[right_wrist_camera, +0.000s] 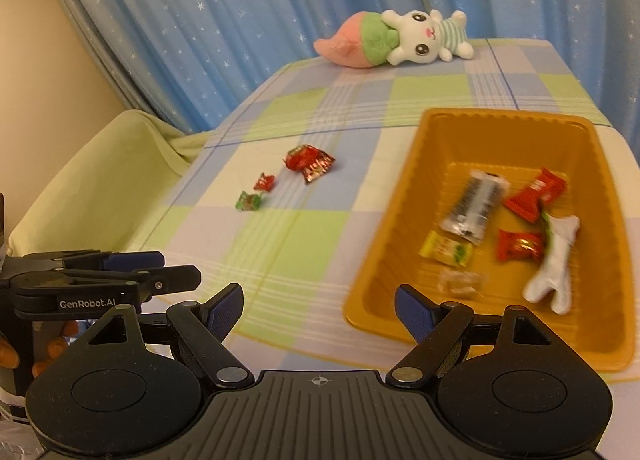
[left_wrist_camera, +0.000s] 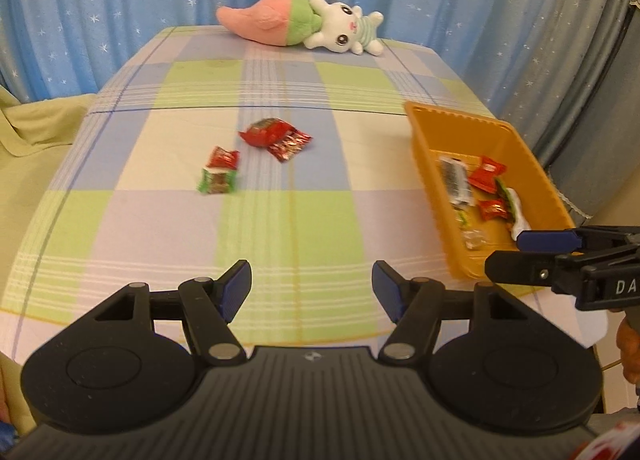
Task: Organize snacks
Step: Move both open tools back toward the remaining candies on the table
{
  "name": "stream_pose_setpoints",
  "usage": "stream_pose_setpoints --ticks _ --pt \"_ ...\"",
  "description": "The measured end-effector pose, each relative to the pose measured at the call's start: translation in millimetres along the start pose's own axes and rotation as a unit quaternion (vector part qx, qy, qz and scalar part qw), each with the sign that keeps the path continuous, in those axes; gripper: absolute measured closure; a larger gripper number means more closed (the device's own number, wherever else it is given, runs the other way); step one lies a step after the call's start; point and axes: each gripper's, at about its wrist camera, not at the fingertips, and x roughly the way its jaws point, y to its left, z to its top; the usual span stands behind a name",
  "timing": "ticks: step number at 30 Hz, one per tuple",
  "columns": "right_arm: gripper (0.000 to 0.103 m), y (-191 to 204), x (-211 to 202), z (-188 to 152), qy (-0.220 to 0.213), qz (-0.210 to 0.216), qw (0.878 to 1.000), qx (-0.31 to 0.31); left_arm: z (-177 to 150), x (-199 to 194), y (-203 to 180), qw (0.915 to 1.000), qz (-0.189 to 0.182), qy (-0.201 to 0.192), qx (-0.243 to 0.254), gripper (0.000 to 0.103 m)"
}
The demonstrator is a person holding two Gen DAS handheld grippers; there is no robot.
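- Both grippers, left gripper and right gripper, hang over the near table edge, fingers apart, nothing between them.
- Four loose snacks lie mid-table, well apart from the orange tray, which holds several.
- Best approach, probably: reach for the nearest green packet, straddle it squarely, then close.

Two wrist views angled down, sharing table, tray

ahead of the left gripper's parted jaws lies bare checked tablecloth, then four small foil-wrapped snacks. the orange plastic tray walls off its right side; a plush rabbit blocks the far edge.
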Motion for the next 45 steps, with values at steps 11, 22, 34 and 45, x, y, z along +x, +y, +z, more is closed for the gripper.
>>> stream_pose_setpoints --ticks 11,22,34,45 --pt "0.02 37 51 25 -0.002 -0.002 1.0 0.007 19 19 61 0.9999 0.009 0.006 0.007 0.039" --pt "0.02 52 95 41 -0.005 -0.031 0.999 0.037 31 47 97 0.999 0.007 0.015 0.043 0.039" --pt "0.02 52 132 52 -0.006 -0.066 0.996 0.066 49 93 112 0.9938 -0.002 0.024 0.108 0.04" --pt "0.02 44 143 57 -0.003 -0.097 0.991 0.093 64 146 104 0.982 -0.01 0.039 0.184 0.043"
